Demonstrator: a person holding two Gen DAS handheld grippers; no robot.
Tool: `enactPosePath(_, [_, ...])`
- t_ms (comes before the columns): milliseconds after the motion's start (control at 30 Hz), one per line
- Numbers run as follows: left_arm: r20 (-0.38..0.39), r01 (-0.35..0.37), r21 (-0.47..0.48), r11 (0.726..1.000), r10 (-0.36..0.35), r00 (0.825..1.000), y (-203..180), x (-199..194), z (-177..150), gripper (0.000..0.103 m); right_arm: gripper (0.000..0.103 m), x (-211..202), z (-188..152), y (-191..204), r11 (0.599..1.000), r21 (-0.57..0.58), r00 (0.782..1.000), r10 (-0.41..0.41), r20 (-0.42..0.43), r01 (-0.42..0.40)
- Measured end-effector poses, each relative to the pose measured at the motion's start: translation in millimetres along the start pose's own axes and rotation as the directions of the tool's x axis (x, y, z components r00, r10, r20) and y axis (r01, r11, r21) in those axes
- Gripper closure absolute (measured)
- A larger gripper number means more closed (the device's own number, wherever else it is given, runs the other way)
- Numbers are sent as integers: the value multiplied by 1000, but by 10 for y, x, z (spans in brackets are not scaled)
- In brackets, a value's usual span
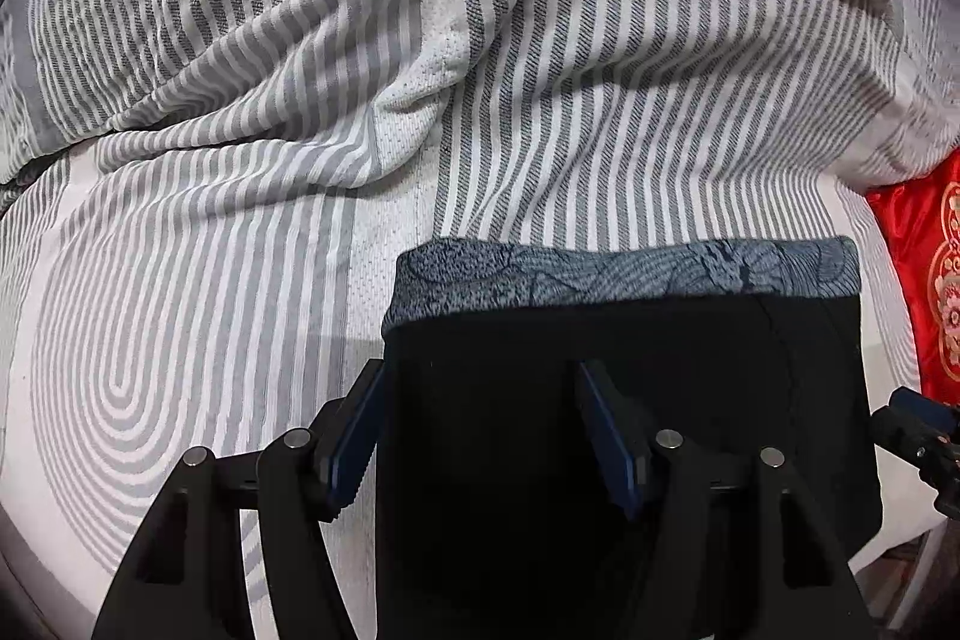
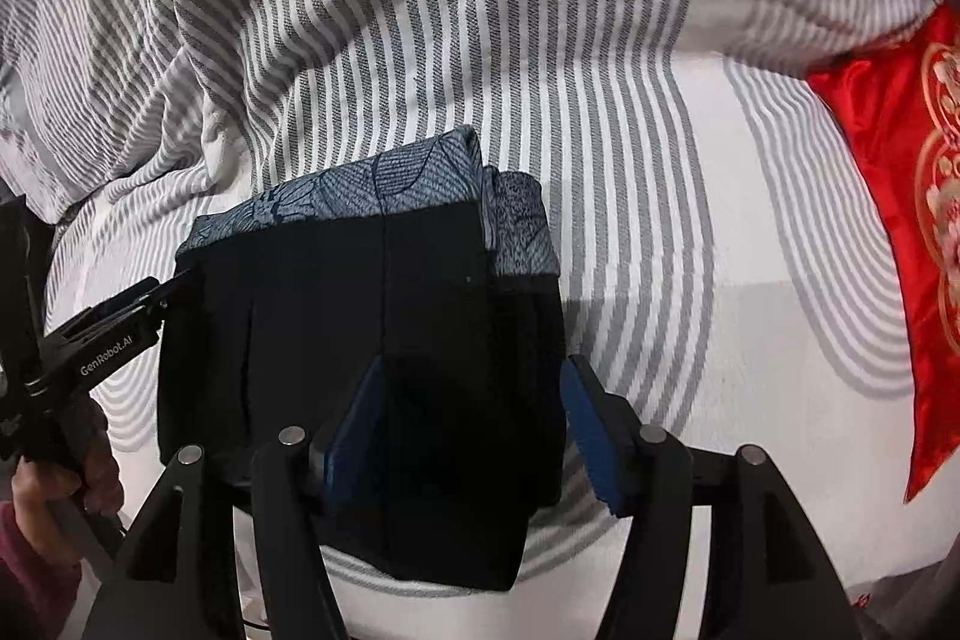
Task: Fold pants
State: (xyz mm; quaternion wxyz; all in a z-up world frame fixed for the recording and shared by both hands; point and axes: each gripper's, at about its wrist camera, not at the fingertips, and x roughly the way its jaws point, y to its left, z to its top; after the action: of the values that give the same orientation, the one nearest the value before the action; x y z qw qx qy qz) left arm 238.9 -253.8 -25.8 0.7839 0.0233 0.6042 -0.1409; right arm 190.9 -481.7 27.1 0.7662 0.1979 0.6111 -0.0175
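Striped bedding [image 1: 180,280] covers the bed, with a red cushion [image 2: 900,160] at one edge. Folded pants [image 2: 372,340] lie flat near the bed's front edge, patterned waistband [image 1: 630,274] pointing away, long axis running front to back. Left tool [image 1: 480,436] and right tool [image 2: 468,424] stand wide, straddling the side edges, gripping nothing. Risk: closing on one layer only would drag the stack apart.
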Motion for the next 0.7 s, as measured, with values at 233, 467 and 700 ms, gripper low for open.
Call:
enactPosePath(233, [-6, 27, 21, 999, -27, 1000, -42, -127, -139, 38, 38, -99, -93, 162, 1000, -24, 1000, -1, 26, 1])
enactPosePath(467, [-41, 40, 64, 997, -38, 998, -164, 9, -523, 7, 29, 266, -349, 232, 998, -62, 998, -31, -51, 27])
enactPosePath(700, [-14, 45, 57, 997, -44, 999, -135, 74, -584, 1, 11, 327, -376, 127, 999, -43, 999, -12, -31, 11])
